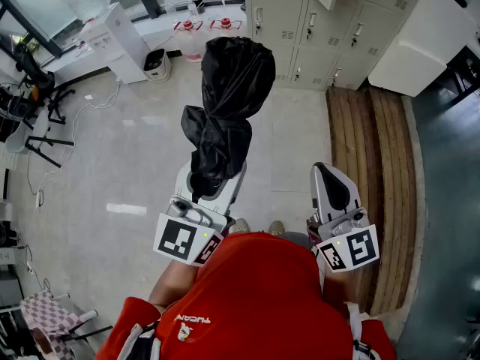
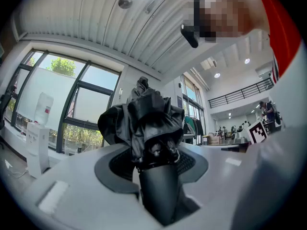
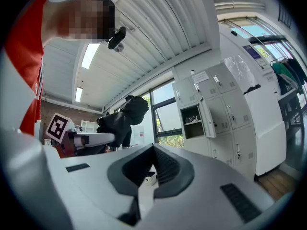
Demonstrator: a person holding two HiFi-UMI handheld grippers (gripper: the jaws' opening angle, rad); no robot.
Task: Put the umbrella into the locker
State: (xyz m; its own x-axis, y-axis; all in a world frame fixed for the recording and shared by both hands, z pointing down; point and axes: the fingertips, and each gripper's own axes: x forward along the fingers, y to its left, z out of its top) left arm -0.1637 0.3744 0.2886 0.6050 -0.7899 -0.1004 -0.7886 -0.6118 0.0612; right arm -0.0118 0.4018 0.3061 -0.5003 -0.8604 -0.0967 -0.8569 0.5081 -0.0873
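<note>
A folded black umbrella (image 1: 225, 103) stands upright in my left gripper (image 1: 210, 180), whose jaws are shut on its handle end. In the left gripper view the bunched fabric (image 2: 144, 123) fills the space above the jaws of the left gripper (image 2: 156, 169). My right gripper (image 1: 331, 174) is held level beside it on the right, shut, with nothing in it; its jaws meet at the tips (image 3: 153, 150). The grey lockers (image 1: 322, 28) stand ahead across the floor. One locker (image 3: 194, 121) has its door open. From the right gripper view the umbrella (image 3: 122, 119) shows at the left.
A water dispenser (image 1: 120, 40) and a small bin (image 1: 156, 62) stand at the far left by the windows. A tall white cabinet (image 1: 420, 43) is right of the lockers. A wooden floor strip (image 1: 375, 163) runs along the right. Dark stands (image 1: 37, 96) crowd the left edge.
</note>
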